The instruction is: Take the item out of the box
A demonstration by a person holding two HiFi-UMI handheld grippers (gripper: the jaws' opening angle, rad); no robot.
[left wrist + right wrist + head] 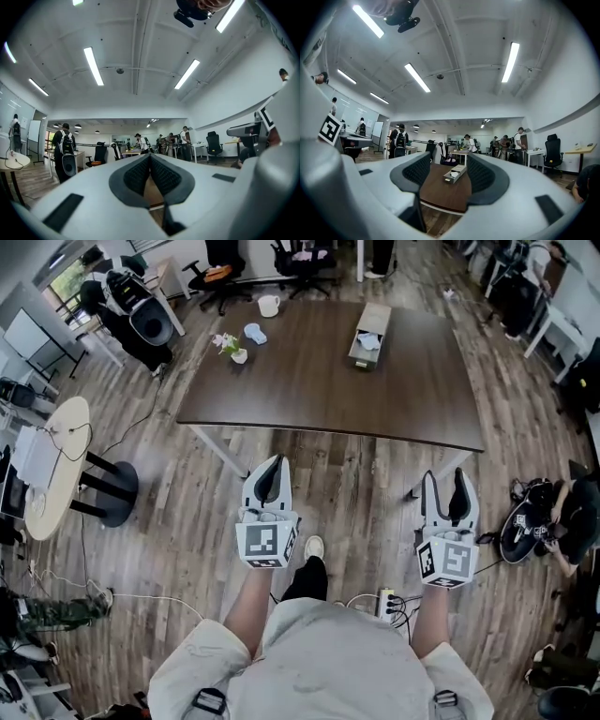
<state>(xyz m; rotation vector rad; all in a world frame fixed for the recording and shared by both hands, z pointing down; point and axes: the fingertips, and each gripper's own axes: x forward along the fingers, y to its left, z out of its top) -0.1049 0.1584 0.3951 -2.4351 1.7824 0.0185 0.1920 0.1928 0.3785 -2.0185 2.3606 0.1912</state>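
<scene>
A narrow cardboard box (368,336) lies on the far right part of the dark brown table (309,390), its drawer pulled out toward me with a white item (369,340) inside. The same box (455,174) shows between the right gripper's jaws, far off. My left gripper (269,472) is held over the floor, short of the table's near edge, shut with nothing in it. My right gripper (447,486) is also short of the table, open and empty.
A white mug (268,306), a small pale blue object (254,333) and a little flower pot (236,352) stand on the table's far left. Office chairs (217,277) stand beyond it. A round side table (58,465) is at my left. A power strip (385,602) and cables lie by my feet.
</scene>
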